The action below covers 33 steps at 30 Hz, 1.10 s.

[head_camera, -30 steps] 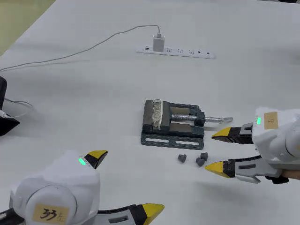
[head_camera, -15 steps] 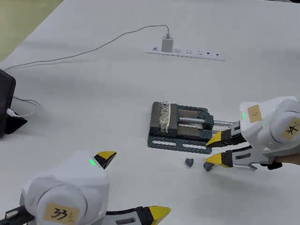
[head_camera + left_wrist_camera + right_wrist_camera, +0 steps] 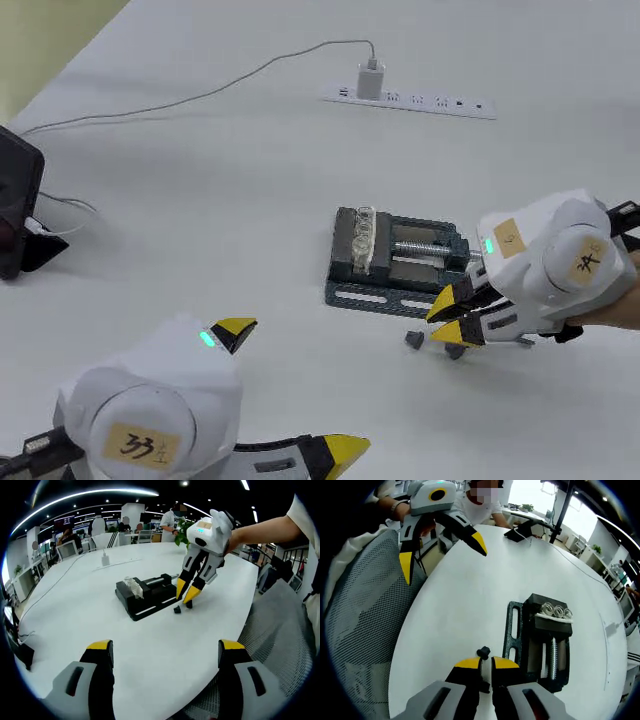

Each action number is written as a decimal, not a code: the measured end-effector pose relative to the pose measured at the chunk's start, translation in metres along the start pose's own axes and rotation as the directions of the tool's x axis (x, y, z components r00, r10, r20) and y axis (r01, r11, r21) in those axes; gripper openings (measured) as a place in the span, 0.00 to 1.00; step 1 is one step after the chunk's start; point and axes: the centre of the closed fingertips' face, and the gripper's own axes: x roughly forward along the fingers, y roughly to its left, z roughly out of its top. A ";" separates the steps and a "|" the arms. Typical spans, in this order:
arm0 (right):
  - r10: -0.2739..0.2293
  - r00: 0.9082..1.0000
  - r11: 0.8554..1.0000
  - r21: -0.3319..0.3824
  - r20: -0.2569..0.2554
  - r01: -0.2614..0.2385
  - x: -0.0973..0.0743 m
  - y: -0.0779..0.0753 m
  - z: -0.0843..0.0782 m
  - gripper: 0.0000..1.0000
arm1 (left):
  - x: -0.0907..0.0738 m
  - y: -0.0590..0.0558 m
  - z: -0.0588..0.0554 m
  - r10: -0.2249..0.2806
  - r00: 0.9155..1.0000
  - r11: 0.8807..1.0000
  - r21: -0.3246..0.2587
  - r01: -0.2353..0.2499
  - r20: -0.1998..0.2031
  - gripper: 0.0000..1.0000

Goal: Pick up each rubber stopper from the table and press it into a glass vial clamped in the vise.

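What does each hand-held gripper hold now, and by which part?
Left hand-held gripper: nothing, open. Right hand-held gripper: jaws close together at a rubber stopper; a hold cannot be told.

Left gripper (image 3: 290, 385): white rounded housing, green indicator light, black jaws tipped yellow, tan tag handwritten "33".
Right gripper (image 3: 442, 322): same build, two tan handwritten tags.
Sleeve (image 3: 301, 510): short, white.

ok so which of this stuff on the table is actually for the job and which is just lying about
For the job: rubber stoppers, glass vials, vise.
Lying about: power strip, charger, white cable, black device at the left.
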 end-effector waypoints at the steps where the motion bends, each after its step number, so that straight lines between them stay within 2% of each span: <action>1: 0.003 1.000 1.000 -0.007 -0.001 -0.003 0.001 0.000 0.000 0.03 | 0.000 0.000 0.000 0.001 1.000 1.000 -0.002 -0.001 0.000 0.84; 8: 0.035 0.999 0.998 -0.050 -0.025 -0.037 0.007 0.003 -0.002 0.02 | -0.001 0.001 -0.003 0.004 1.000 1.000 -0.013 -0.004 0.000 0.84; 24: 0.046 0.998 0.995 -0.084 -0.040 -0.049 0.011 0.004 -0.003 0.01 | -0.001 0.002 -0.007 0.009 1.000 0.999 -0.033 -0.009 -0.001 0.83; 33: 0.026 0.998 0.999 -0.025 -0.052 -0.028 0.010 0.002 -0.004 0.00 | -0.001 0.001 -0.007 0.008 1.000 0.999 -0.034 -0.008 0.001 0.83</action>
